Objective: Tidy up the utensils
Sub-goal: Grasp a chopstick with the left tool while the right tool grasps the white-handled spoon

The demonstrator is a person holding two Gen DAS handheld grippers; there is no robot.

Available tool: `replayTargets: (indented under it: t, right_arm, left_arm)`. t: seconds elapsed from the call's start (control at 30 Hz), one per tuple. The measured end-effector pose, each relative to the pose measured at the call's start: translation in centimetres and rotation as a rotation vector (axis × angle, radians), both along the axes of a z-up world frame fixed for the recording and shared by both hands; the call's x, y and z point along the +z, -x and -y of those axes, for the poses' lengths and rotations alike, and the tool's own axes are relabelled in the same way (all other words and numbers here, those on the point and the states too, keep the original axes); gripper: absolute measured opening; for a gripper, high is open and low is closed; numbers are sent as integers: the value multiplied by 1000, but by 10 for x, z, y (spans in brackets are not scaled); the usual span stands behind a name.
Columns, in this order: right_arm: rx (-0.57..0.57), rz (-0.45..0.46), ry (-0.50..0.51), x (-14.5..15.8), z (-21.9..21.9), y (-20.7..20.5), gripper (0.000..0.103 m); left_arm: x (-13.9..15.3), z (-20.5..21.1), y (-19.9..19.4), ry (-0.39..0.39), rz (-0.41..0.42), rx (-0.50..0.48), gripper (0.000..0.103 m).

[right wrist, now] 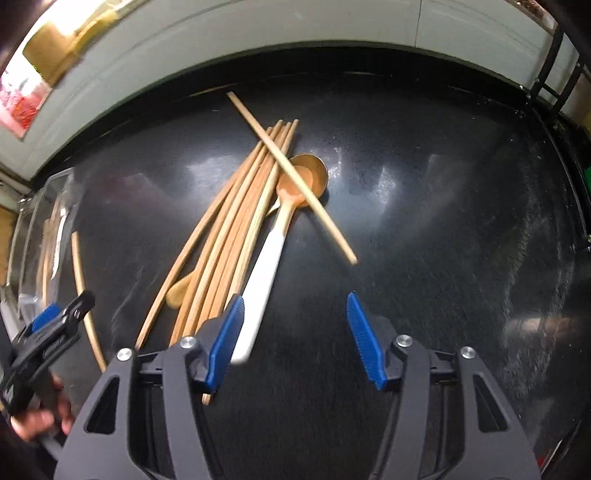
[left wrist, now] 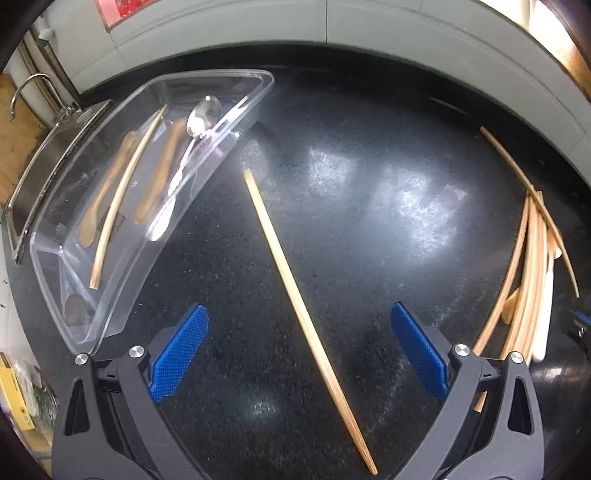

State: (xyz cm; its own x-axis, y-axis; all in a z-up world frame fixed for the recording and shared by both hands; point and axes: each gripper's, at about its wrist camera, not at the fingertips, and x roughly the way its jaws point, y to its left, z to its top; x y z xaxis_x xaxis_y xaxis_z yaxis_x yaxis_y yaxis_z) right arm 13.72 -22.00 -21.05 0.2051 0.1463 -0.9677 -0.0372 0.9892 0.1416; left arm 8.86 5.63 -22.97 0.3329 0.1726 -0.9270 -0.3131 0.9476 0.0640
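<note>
A single wooden chopstick (left wrist: 306, 317) lies on the black counter between the spread jaws of my left gripper (left wrist: 299, 350), which is open and empty. A clear plastic tray (left wrist: 255, 107) to the left holds a metal spoon (left wrist: 199, 122), wooden spoons and a chopstick (left wrist: 118, 199). My right gripper (right wrist: 295, 339) is open and empty above a pile of chopsticks (right wrist: 229, 236), with one chopstick (right wrist: 291, 173) lying across it, a white-handled spoon (right wrist: 266, 266) and a brown spoon (right wrist: 314, 171). The pile also shows at the right in the left wrist view (left wrist: 528, 273).
A steel sink with a faucet (left wrist: 33, 85) sits beyond the tray at the left. A grey wall (left wrist: 332, 22) borders the counter's far edge. The left gripper (right wrist: 48, 332) and the hand holding it appear at the lower left of the right wrist view.
</note>
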Motion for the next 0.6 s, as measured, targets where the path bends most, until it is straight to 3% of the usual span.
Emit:
replayTargets:
  t: [0.13, 0.43, 0.5, 0.57, 0.6]
  right_arm:
    - [-28, 17, 33, -9, -3, -15, 57]
    - [-15, 66, 128, -13, -3, -25, 53]
    - [-4, 69, 140, -13, -2, -24, 53]
    - [16, 71, 138, -15, 4, -25, 50]
    - [27, 70, 132, -15, 7, -23, 36]
  left_arm:
    - [-12, -8, -6, 32, -20, 33, 97]
    - [-16, 0, -1, 12, 50, 101, 96]
    - [-14, 3, 1, 8, 63, 102, 93]
    - [-12, 9, 1, 1, 80, 83, 79]
    - [-10, 14, 0, -2, 92, 64, 72]
